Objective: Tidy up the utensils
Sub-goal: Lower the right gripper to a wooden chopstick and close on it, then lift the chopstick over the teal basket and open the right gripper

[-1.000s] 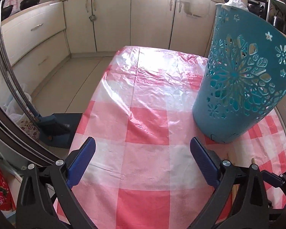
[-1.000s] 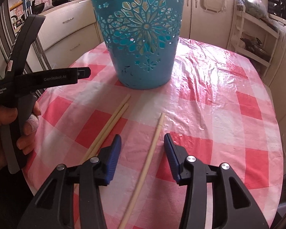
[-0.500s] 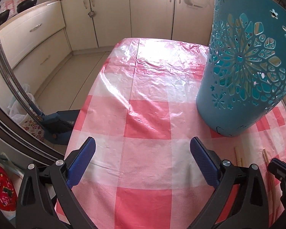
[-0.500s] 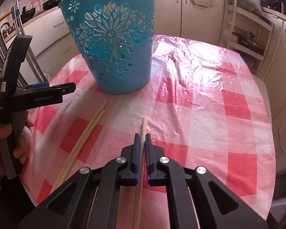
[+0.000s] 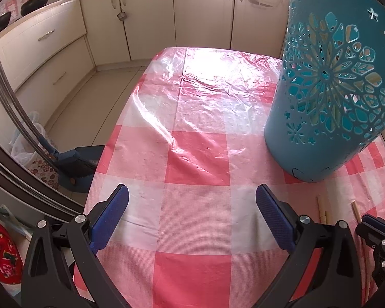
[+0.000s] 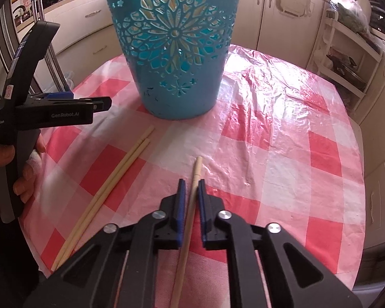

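Right tool (image 6: 191, 187) now clamped on chopstick (image 6: 196, 169) — basket (image 6: 174, 51) beyond

since a sec ago: right gripper (image 6: 191, 200) jaws went from wide apart to clamped on the single chopstick (image 6: 195, 177) that lay between them; blue basket (image 5: 331, 82) now looms closer & higher in left wrist view

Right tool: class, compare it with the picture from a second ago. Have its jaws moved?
Yes. The right tool has shut on the single chopstick, which lies on the checked cloth; before, its jaws stood apart either side.
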A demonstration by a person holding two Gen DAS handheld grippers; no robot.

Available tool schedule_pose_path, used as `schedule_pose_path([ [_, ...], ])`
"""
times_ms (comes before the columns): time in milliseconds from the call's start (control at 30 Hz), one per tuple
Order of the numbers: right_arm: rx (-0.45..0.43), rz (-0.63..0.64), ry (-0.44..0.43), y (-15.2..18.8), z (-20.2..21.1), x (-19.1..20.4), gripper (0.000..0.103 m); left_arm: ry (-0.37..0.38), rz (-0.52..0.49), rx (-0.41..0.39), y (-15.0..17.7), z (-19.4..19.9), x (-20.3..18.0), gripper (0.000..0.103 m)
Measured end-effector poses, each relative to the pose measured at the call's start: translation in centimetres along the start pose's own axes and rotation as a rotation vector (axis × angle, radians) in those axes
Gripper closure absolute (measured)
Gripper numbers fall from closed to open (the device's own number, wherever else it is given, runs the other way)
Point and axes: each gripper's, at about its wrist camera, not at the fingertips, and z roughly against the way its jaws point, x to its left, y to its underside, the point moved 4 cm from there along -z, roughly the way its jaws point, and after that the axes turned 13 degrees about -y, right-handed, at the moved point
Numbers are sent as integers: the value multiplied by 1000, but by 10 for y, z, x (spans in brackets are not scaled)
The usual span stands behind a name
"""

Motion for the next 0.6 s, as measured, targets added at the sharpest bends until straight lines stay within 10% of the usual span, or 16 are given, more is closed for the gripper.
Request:
schedule_pose_path([
  [167, -98, -122, -101, -9, 28, -11, 97, 2, 2, 2, 0, -1, 1, 8],
  [367, -463, -237, -269, -80, 123, -29, 97, -1, -3, 4, 0, -2, 0, 8],
  [600, -768, -156, -219, -185, 180, -8, 97, -6, -5, 7, 0, -2, -1, 8],
])
